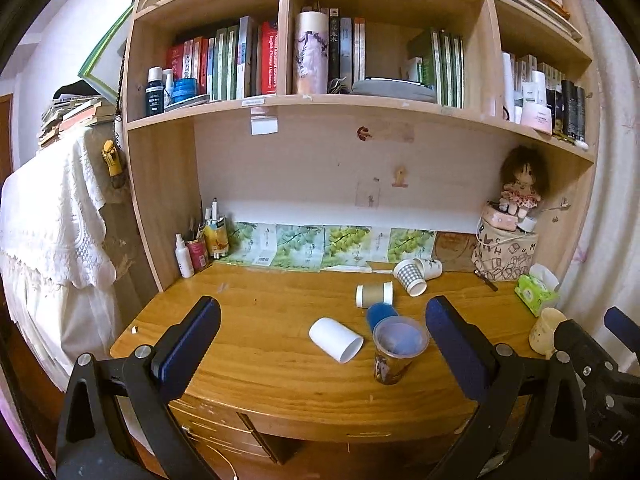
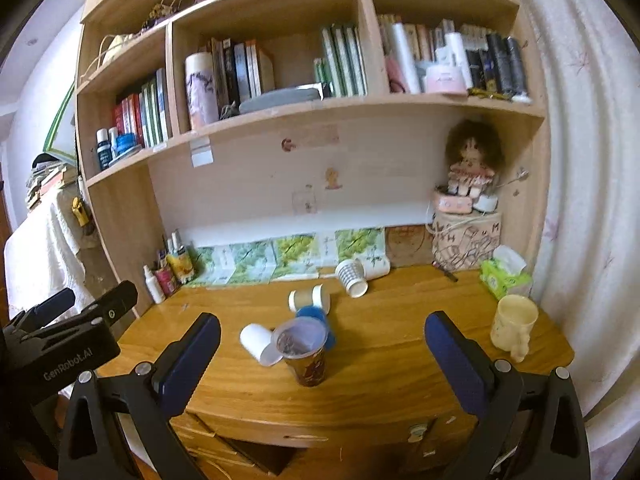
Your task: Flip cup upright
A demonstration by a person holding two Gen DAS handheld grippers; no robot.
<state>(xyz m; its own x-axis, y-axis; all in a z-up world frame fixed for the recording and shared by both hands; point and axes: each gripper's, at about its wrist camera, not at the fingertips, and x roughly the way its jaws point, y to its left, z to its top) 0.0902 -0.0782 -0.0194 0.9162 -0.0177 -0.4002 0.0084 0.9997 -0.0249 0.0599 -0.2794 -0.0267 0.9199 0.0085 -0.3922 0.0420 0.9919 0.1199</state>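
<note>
Several cups lie on their sides on the wooden desk (image 1: 256, 368): a white cup (image 1: 335, 338) (image 2: 260, 343), a blue cup (image 1: 381, 313) (image 2: 314, 314), a tan-banded cup (image 1: 374, 295) (image 2: 309, 298), a checked cup (image 1: 410, 277) (image 2: 352, 277) and a leaf-print cup (image 1: 431, 267) (image 2: 376, 266). A brown printed cup (image 1: 396, 350) (image 2: 305, 354) stands upright near the front. A cream mug (image 1: 545, 330) (image 2: 513, 326) stands upright at the right. My left gripper (image 1: 323, 342) and right gripper (image 2: 323, 344) are both open and empty, held in front of the desk.
A green tissue pack (image 1: 536, 294) (image 2: 505, 276), a printed bag with a doll (image 1: 505, 254) (image 2: 466, 246) and bottles with pens (image 1: 200, 242) (image 2: 170, 270) stand at the desk's back. Bookshelves (image 1: 304, 104) hang over it. Drawers sit below the front edge.
</note>
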